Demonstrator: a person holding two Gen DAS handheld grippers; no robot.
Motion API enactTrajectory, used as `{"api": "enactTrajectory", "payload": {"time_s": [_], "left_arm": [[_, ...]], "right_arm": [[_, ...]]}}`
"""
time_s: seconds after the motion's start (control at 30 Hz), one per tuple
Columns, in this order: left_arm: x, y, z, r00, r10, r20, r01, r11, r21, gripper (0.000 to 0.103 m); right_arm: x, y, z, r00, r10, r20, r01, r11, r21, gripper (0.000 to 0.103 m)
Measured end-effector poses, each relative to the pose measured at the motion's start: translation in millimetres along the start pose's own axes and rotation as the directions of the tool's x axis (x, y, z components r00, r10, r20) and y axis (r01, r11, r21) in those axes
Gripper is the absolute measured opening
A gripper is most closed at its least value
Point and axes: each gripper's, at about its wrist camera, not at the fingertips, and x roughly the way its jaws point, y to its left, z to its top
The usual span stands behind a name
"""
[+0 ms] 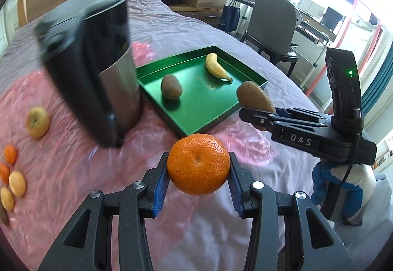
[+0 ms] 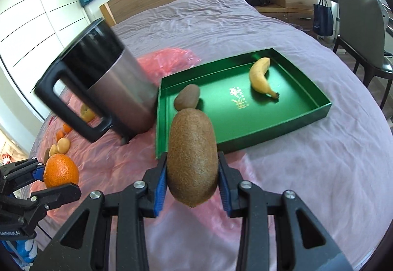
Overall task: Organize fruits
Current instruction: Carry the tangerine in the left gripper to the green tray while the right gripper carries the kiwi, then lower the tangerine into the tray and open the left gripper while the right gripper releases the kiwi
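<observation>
My left gripper is shut on an orange mandarin, held above the pink plastic sheet just in front of the green tray. My right gripper is shut on a brown kiwi, near the tray's front edge; it also shows in the left wrist view with its kiwi. In the tray lie a banana and another kiwi. The left gripper and mandarin show at the right wrist view's left.
A steel jug with a black handle stands left of the tray on the bed. An apple, mandarins and other small fruits lie on the pink sheet at the left. A chair and desk stand beyond the bed.
</observation>
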Motion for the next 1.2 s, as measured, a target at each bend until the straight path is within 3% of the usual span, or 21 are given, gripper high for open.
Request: {"api": "enactTrajectory", "payload": {"time_s": [0.23,0.5,0.83,1.2], "left_arm": [[54,-14,43,1.000,0.021,-0.018,-0.021,0.999,0.029,0.039],[103,-11,65,0.997,0.053,-0.052,-0.052,0.998,0.026,0.039],[144,-1,62,0.990,0.093,-0.107,-0.092,0.996,0.016,0.039],[162,-1,53,0.985,0.100,-0.143,-0.096,0.995,0.034,0.039]], "right_arm": [[34,-31,33,0.999,-0.031,0.007,0.031,0.999,0.010,0.000],[66,-57,59,0.998,-0.063,0.020,0.062,0.998,0.029,0.000],[100,-77,61,0.992,-0.122,0.001,0.122,0.992,0.018,0.000],[112,-85,53,0.987,-0.163,-0.009,0.163,0.987,-0.002,0.000]]}}
